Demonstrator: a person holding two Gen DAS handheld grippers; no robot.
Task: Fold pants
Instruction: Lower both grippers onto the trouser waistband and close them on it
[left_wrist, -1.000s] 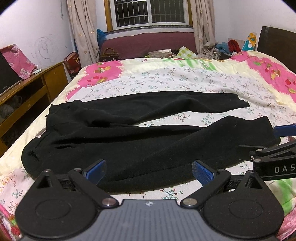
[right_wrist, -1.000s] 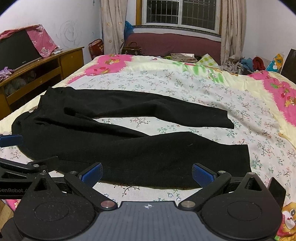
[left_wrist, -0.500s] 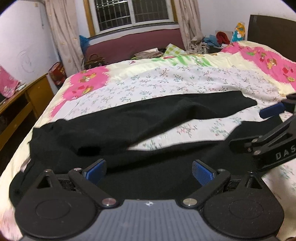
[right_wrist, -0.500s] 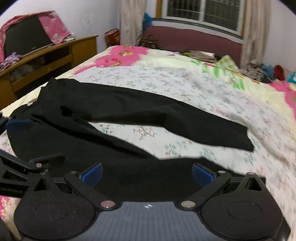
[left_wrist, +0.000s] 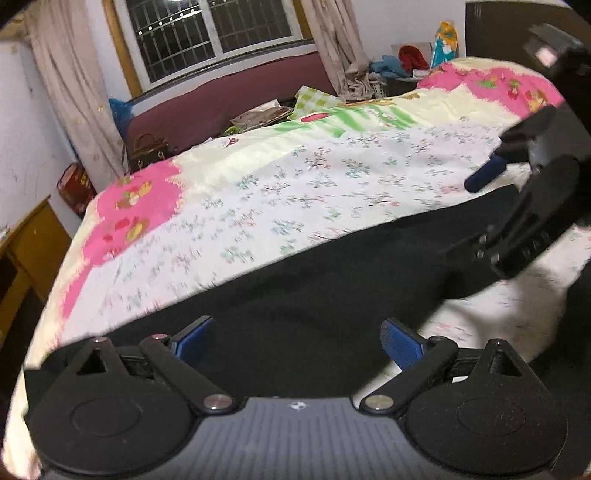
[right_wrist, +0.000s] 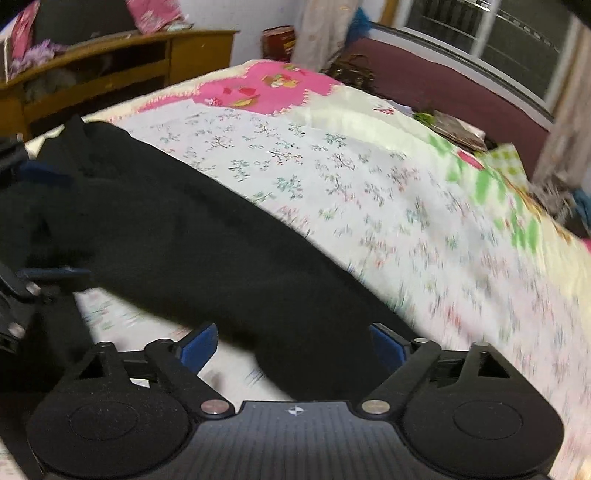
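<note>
Black pants (left_wrist: 314, 280) lie spread on the flowered bedspread (left_wrist: 295, 177). My left gripper (left_wrist: 295, 343) hovers low over the dark cloth with its blue pads wide apart, gripping nothing. At the right edge of that view my right gripper (left_wrist: 480, 214) reaches in over the far trouser leg. In the right wrist view the far leg of the pants (right_wrist: 184, 240) runs diagonally between the fingers of my right gripper (right_wrist: 293, 345). Its jaws are closing, with cloth between the pads but not pinched. My left gripper (right_wrist: 48, 221) shows at the left edge.
A wooden cabinet (right_wrist: 110, 74) stands left of the bed. Beyond the far edge are a maroon bench (left_wrist: 240, 99), a brown handbag (left_wrist: 147, 147), a red tin (left_wrist: 75, 188) and a barred window (left_wrist: 221, 33). A dark headboard (left_wrist: 498, 33) and piled clothes sit at the right.
Both grippers have swept forward across the bed, from the near trouser leg to the far one, rolling as they went. The right gripper's pads stand a little closer together.
</note>
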